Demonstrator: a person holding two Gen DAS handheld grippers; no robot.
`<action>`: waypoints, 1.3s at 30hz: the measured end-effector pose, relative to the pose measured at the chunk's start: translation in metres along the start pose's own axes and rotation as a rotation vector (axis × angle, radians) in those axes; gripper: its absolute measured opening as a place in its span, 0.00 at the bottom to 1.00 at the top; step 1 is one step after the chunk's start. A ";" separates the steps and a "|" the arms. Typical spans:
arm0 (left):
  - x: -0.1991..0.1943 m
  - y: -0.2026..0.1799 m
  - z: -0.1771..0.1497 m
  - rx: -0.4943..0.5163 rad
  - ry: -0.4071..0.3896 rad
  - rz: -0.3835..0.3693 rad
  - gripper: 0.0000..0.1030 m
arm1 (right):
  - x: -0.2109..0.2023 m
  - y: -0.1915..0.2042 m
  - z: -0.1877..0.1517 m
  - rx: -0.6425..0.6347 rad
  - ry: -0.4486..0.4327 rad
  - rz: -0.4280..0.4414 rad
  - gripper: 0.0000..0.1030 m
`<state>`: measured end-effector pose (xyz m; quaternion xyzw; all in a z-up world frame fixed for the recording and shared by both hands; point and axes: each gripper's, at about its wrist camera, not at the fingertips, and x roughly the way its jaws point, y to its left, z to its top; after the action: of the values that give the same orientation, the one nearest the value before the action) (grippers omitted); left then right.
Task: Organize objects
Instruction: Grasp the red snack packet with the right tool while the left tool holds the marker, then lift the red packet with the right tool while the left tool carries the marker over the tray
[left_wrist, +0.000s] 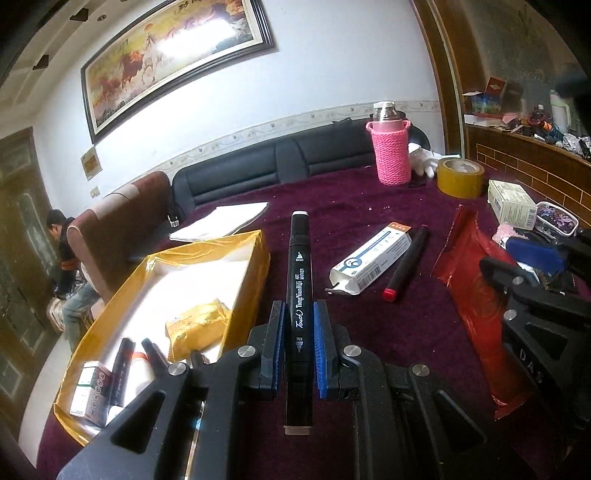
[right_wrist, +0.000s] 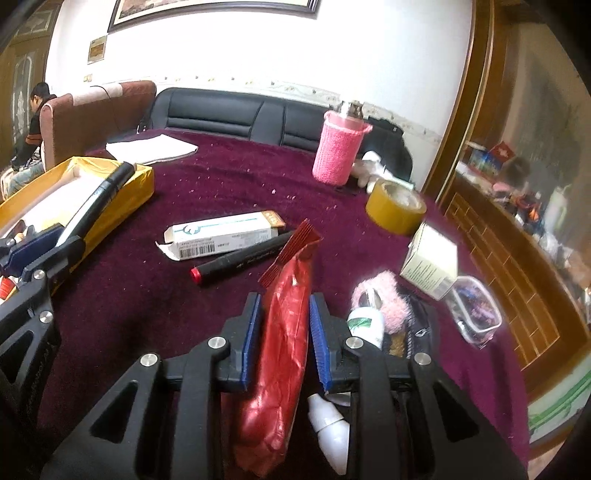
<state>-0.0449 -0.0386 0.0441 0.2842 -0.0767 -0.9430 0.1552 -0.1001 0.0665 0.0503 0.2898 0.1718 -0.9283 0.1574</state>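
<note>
My left gripper (left_wrist: 298, 308) is shut on a black art marker (left_wrist: 299, 266), which points away from me above the maroon tablecloth (left_wrist: 351, 206). Just left of it stands an open yellow box (left_wrist: 255, 240) that holds a yellow packet (left_wrist: 195, 325), markers and small cartons. My right gripper (right_wrist: 284, 306) is shut on a crinkled red foil packet (right_wrist: 288, 332), lifted above the cloth. A second black marker with a red cap (right_wrist: 240, 258) lies beside a long white carton (right_wrist: 221, 236) mid-table. In the right wrist view the left gripper (right_wrist: 55, 240) holds its marker (right_wrist: 99, 195) over the yellow box (right_wrist: 140, 181).
A pink knitted bottle cover (left_wrist: 391, 151), a yellow tape roll (left_wrist: 460, 177), a white carton (left_wrist: 511, 203) and a clear plastic tub (right_wrist: 476, 314) stand to the right. White bottles (right_wrist: 365, 325) and a pink fluffy item (right_wrist: 384, 295) lie beside my right gripper. Papers (left_wrist: 221, 221) lie behind the box. A person (left_wrist: 66, 258) bends behind a chair, far left.
</note>
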 end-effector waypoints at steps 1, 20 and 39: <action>0.000 0.001 0.000 -0.005 0.002 -0.004 0.11 | -0.001 0.000 0.001 -0.002 -0.006 -0.003 0.22; 0.002 0.004 0.000 -0.019 0.015 -0.016 0.11 | -0.002 -0.004 0.001 0.033 -0.016 0.077 0.02; 0.000 0.003 0.001 -0.020 0.010 -0.019 0.11 | -0.005 -0.008 0.003 0.056 -0.030 0.070 0.02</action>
<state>-0.0449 -0.0416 0.0458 0.2882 -0.0637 -0.9436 0.1497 -0.1009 0.0729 0.0571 0.2858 0.1331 -0.9310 0.1840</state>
